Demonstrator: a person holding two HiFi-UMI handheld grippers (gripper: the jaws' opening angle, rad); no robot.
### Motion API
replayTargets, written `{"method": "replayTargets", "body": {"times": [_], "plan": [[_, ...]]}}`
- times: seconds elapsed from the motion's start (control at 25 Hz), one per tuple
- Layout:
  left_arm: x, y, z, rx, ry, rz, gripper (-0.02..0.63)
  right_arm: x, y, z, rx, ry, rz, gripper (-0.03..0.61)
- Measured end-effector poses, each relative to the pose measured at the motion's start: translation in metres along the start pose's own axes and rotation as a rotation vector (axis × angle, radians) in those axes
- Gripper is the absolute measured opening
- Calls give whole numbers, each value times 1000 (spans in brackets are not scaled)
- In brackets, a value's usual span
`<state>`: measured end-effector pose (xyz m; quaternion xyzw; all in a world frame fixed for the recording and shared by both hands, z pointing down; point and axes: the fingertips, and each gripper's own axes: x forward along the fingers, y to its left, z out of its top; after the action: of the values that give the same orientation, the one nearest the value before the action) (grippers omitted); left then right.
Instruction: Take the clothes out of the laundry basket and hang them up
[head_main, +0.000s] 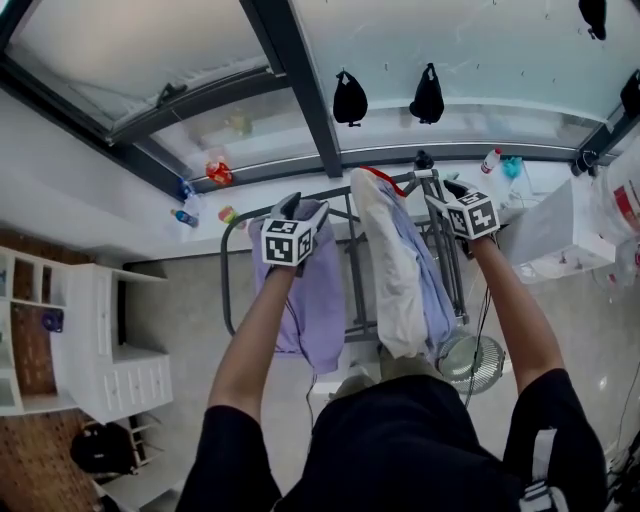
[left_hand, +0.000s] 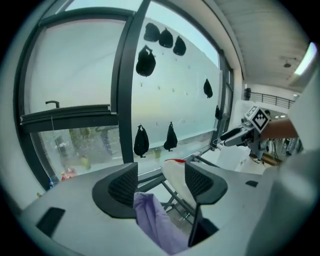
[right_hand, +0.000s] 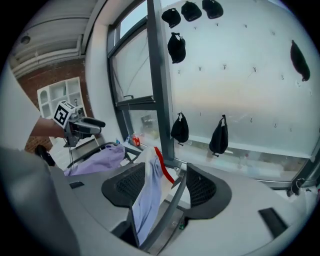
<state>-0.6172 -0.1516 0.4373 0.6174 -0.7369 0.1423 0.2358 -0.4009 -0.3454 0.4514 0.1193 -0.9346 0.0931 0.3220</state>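
A grey drying rack (head_main: 227, 290) stands under the window. A lilac garment (head_main: 322, 300) hangs over its left rails. A white garment (head_main: 385, 255) and a light blue one (head_main: 433, 290) hang side by side over its middle. My left gripper (head_main: 296, 208) is open just above the lilac garment (left_hand: 156, 222), whose top fold lies low between the jaws with the pads off it. My right gripper (head_main: 448, 192) is open too. The blue garment (right_hand: 146, 200) and a rack rail (right_hand: 168, 215) pass between its jaws untouched. No laundry basket is in view.
Black bags (head_main: 350, 98) hang on the frosted window. Bottles and small items (head_main: 216, 172) line the sill. A white shelf unit (head_main: 110, 345) stands at the left, a floor fan (head_main: 470, 357) by the rack's right foot, and white bags (head_main: 545, 230) at the right.
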Motion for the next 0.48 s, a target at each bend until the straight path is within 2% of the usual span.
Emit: {"method": "replayTargets", "body": {"times": [0.2,0.28,0.48], "plan": [[-76,-24,14,-22,-131,-47,272,-57,62,9,-24,-107,27,225],[-101,-42,5,-15,-153,-80,272,-85,91,1,-25,-137,35,225],[-176,-80,-21,-76,-254,-130,270,-153,161,-23,3,-196,45,225]]}}
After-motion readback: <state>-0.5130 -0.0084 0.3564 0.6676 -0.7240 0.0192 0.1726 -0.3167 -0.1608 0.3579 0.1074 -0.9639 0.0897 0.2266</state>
